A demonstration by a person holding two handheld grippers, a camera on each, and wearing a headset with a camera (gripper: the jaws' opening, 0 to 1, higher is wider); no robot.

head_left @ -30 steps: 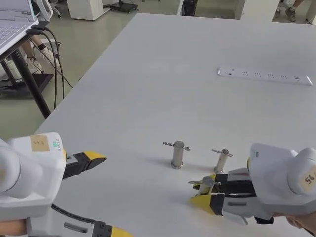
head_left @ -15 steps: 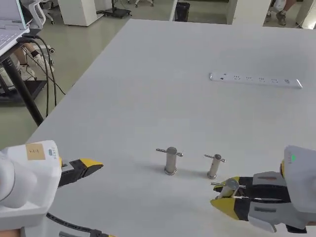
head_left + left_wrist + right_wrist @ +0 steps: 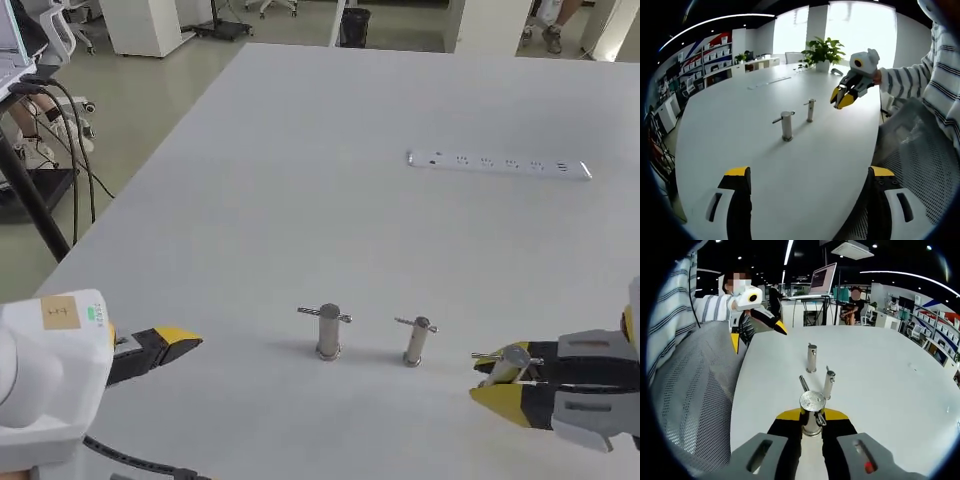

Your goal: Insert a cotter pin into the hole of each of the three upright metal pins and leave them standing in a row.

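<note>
Two metal pins stand upright on the white table, each with a cotter pin through its top: a thick one on the left and a thinner one to its right. My right gripper is shut on a third metal pin that also carries a cotter pin, held above the table to the right of the thinner pin. My left gripper hovers open near the table's front left edge, nothing between its fingers.
A white power strip lies farther back on the table. A mesh chair sits at the near edge. A desk with a laptop and cables stands off to the left.
My right gripper has carried the third pin to the right, from in front of the thinner pin to beyond it. The head camera has shifted. The left gripper stays put.
</note>
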